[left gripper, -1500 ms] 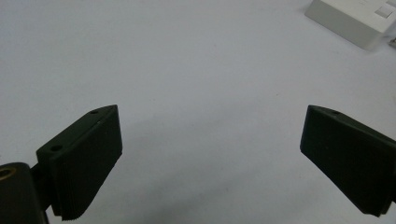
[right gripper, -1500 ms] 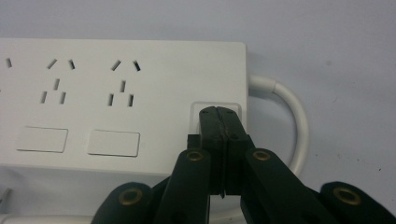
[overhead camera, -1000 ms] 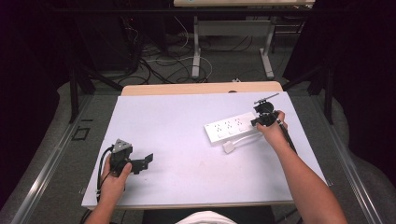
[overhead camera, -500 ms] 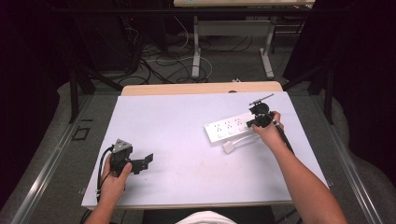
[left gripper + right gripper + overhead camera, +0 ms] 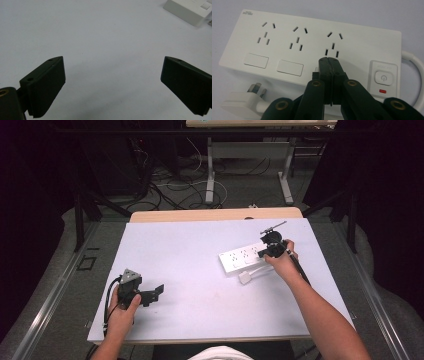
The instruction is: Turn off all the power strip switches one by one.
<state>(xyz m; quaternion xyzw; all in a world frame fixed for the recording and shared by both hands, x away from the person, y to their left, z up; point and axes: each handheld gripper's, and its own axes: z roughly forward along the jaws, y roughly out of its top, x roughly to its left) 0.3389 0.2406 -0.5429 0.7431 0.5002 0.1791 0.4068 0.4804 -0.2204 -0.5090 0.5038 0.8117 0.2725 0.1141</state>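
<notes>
Right gripper [image 5: 329, 60], jaws pressed together with nothing between them, hovers over the white power strip [image 5: 312, 47]; its tips lie just below the third socket group, at about 6 o'clock of that group. One power strip is present, carrying three socket groups, two blank rectangular covers, one power button [image 5: 382, 77] and one red indicator beneath it. The button sits at about 3 o'clock of the tips, near them. One white plug [image 5: 244, 98] lies on the table at about 8 o'clock of the tips, just beside the strip's long edge. In the high view the right gripper [image 5: 265, 249] stands over the strip's right end, with the strip [image 5: 240, 261] reaching away toward 9 o'clock. Left gripper [image 5: 152, 292], one of two grippers, rests near the table's [image 5: 190, 250] left front corner with jaws spread wide and nothing between them; the strip lies well apart from it at about 2 o'clock, and one corner [image 5: 190, 10] appears in the left gripper view.
</notes>
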